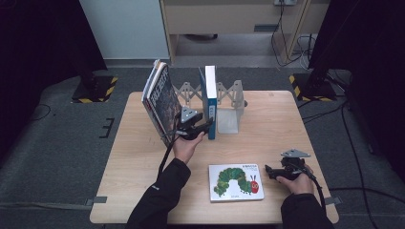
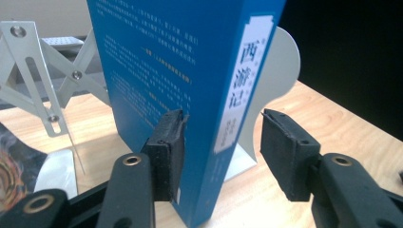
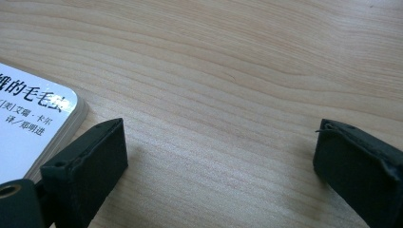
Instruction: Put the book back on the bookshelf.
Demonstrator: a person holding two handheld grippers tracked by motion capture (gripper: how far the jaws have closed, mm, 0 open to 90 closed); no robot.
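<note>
A blue book (image 1: 209, 102) stands upright against a white metal bookend (image 1: 228, 118) at the back of the table. My left gripper (image 1: 205, 125) sits at its lower edge, jaws either side of the blue book (image 2: 190, 71). In the left gripper view my left gripper (image 2: 221, 123) has one pad against the cover, while the other pad stands clear of the spine. A picture book with a green caterpillar (image 1: 235, 182) lies flat near the front edge. My right gripper (image 1: 268, 171) rests just right of it, open, with bare wood between the jaws (image 3: 221, 137) and the book's corner (image 3: 28, 123) beside one pad.
Two or three dark-covered books (image 1: 160, 100) lean at the left end of an expanding scissor rack (image 1: 229, 91). The rack's metal struts (image 2: 38, 71) and the bookend (image 2: 283, 71) stand behind the blue book. The wooden table (image 1: 277, 124) has bare room at right.
</note>
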